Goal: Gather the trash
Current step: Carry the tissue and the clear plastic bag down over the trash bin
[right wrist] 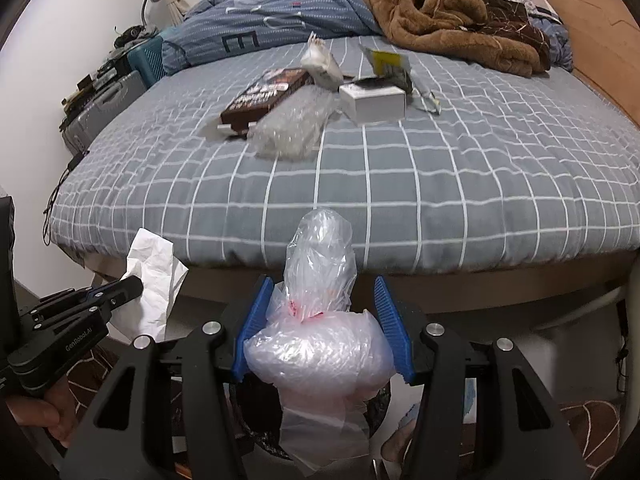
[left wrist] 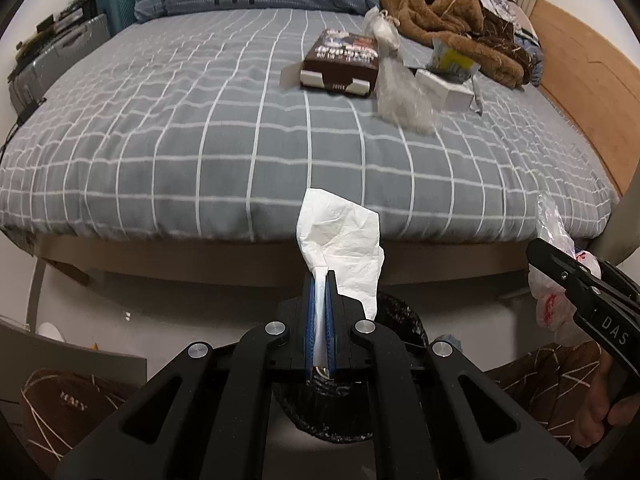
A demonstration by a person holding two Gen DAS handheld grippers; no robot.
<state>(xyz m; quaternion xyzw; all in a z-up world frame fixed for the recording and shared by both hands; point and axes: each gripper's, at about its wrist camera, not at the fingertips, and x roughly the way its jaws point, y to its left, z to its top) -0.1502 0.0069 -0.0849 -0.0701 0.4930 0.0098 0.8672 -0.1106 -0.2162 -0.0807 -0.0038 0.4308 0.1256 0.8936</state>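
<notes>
The left gripper pinches a soft crumpled white tissue – very light. The right gripper, jaws spread, loosely cradles a slippery clear plastic bag.

Black tool, blue pads, silver screws

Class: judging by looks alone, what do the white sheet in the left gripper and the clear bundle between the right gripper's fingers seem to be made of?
White sheet: likely tissue paper, matte, softly creased, opaque, clamped by the left gripper.
Clear bundle: apparently thin plastic film with bubble wrap, glossy, see-through and crinkled; it sits between the spread blue pads of the right gripper.
</notes>
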